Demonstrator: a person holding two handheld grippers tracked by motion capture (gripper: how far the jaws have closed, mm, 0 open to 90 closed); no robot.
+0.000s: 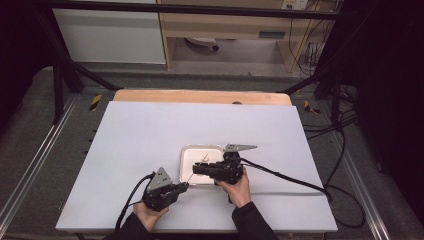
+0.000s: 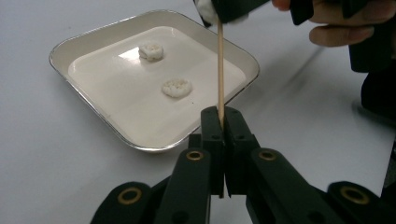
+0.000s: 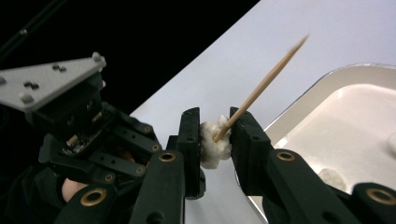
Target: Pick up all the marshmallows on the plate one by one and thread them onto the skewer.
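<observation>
While the left gripper [image 2: 221,122] clamps the thin wooden skewer [image 2: 220,70], its far tip pierces the white marshmallow piece [image 3: 212,142] squeezed in the right gripper [image 3: 215,135].

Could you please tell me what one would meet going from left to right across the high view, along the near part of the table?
Left gripper → wooden skewer → white tray → right gripper → black cable.
</observation>
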